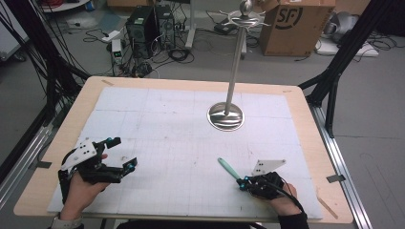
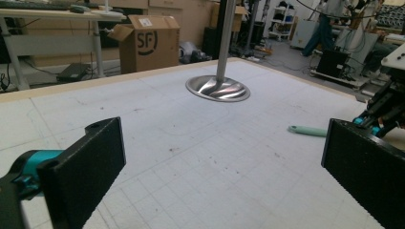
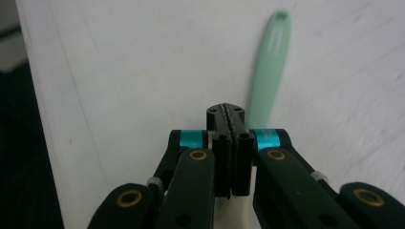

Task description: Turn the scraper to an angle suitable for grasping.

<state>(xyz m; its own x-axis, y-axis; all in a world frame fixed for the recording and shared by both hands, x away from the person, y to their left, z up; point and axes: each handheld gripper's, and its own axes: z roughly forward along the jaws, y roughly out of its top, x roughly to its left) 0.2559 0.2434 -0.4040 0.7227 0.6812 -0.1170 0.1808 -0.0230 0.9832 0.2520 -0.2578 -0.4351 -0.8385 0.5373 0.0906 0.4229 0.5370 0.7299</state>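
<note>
While spread, left gripper [image 1: 118, 153] jaws low

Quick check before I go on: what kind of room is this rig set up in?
Probably a lab or workshop, not a home: computer tower amid floor cables, an SF cardboard box, and a gridded mat on the wooden table.

High view — fixed overhead, looking forward and down across the whole table [image 1: 305, 124]. Left gripper view — low, near the white mat [image 2: 191, 162], facing across it toward the metal stand [image 2: 218, 88]. Right gripper view — close above the mat, facing down. All three views share the mint-green handle [image 1: 228, 168]; the first two share the stand.
</note>
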